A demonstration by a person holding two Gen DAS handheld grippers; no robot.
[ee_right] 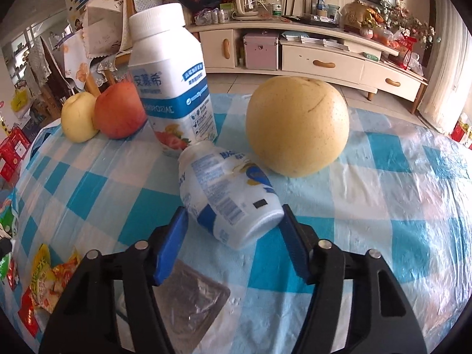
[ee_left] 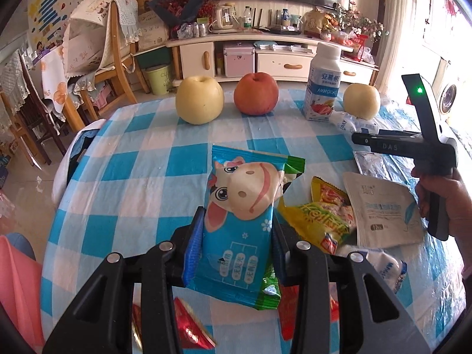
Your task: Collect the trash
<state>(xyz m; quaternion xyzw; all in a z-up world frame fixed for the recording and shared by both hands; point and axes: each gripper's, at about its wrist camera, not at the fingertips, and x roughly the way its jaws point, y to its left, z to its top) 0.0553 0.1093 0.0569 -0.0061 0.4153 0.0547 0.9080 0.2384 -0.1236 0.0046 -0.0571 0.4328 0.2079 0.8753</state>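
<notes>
Lower centre, left wrist view: left gripper (ee_left: pixel 236 242) is clamped on the blue cow-print snack wrapper (ee_left: pixel 243 224), its blue pads pressing both long edges.
Lower centre, right wrist view: right gripper (ee_right: pixel 233 239) straddles the small white plastic bottle (ee_right: pixel 228 197) lying on its side; the right pad meets the base, the left pad looks just clear, so I cannot tell whether it is gripped.
Remaining trash: yellow crumpled snack bag (ee_left: pixel 318 215), white flat sachet (ee_left: pixel 380 212) and red foil wrapper (ee_left: pixel 191 327) lie near the gripper on the blue-and-white checked tablecloth (ee_left: pixel 141 162).
Not trash, by my judgement: tall upright white yoghurt bottle (ee_right: pixel 171 79) and large yellow pear (ee_right: pixel 298 126).
Risk: the round bottle could roll or squirt out of a skewed grip and bump the pear; the limp wrapper could slip.
Only left view shows: the hand (ee_left: pixel 448 203) holding the right tool.
Only right view shows: silver foil packet (ee_right: pixel 194 295) under the fingers.
</notes>
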